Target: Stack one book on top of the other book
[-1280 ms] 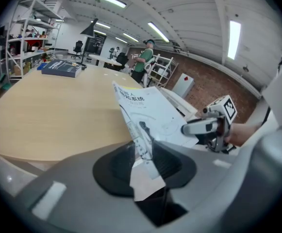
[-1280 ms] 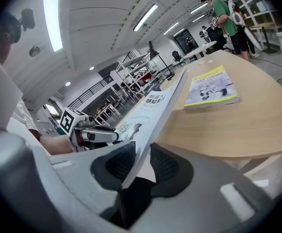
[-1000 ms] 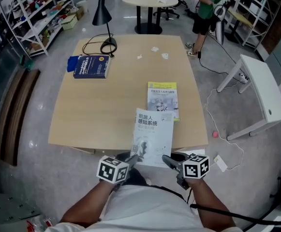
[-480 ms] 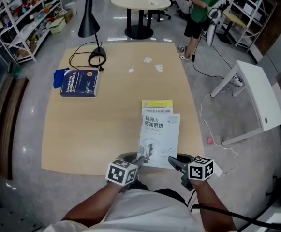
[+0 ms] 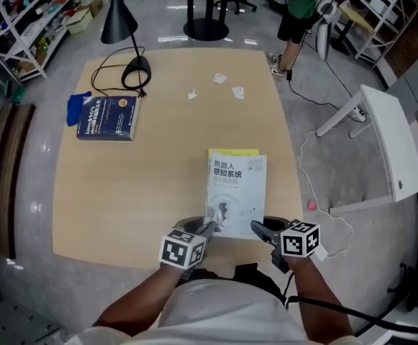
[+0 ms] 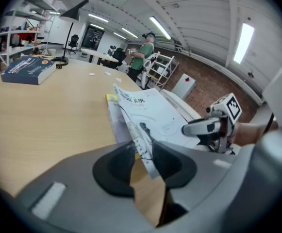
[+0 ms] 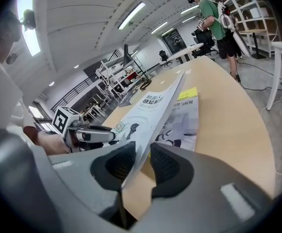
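L gripper point(image 5: 207, 228) and R gripper point(image 5: 260, 230) each pinch the near edge of the white book point(image 5: 236, 192), held tilted over the yellow book point(image 5: 232, 152) on the table point(image 5: 137, 185); mostly done, not yet set down or let go.

My left gripper point(image 6: 144, 152) has the white book point(image 6: 153, 111) pinched by its near corner.

I see both jaws pressed on the book's edge, its cover tilted up above the wooden table point(image 6: 48, 113). A yellow-edged book point(image 6: 112, 115) lies flat just under its left side. The right gripper point(image 6: 199, 128) grips the white book's other near corner. Far off to the left, a blue book point(image 6: 26, 69) rests by a black lamp point(image 6: 73, 14). A person in a green shirt point(image 6: 143, 52) stands beyond the table.
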Demonstrator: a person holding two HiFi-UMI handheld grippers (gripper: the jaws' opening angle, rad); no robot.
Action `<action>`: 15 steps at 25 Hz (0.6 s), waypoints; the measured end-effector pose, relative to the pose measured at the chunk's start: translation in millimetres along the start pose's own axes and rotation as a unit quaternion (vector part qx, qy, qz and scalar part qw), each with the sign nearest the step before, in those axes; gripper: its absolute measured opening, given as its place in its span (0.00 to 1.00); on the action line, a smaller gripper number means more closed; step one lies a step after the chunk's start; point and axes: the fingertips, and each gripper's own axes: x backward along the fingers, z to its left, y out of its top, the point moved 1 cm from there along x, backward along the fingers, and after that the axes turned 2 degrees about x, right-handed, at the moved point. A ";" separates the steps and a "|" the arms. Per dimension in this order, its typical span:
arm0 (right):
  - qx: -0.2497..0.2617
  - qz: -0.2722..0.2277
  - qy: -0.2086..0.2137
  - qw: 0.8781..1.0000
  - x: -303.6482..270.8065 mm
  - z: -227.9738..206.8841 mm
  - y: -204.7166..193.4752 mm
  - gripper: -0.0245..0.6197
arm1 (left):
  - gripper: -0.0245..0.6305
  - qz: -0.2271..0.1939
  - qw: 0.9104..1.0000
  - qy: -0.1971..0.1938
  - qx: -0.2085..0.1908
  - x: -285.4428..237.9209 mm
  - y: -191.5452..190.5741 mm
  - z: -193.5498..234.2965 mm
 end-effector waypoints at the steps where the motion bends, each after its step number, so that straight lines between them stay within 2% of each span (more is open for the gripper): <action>1: 0.003 0.006 0.002 1.000 -1.8 -5.9 2.1 0.19 | 0.22 -0.001 1.000 0.005 0.006 -5.4 1.0 1.2; 9: 0.025 0.044 0.023 0.998 -13.9 -44.5 21.3 0.19 | 0.22 -0.015 0.998 0.042 0.047 -37.9 13.0 8.3; 15: 0.027 0.058 0.021 0.998 -19.2 -56.6 21.5 0.19 | 0.24 0.010 0.998 0.059 0.029 -55.4 7.9 16.0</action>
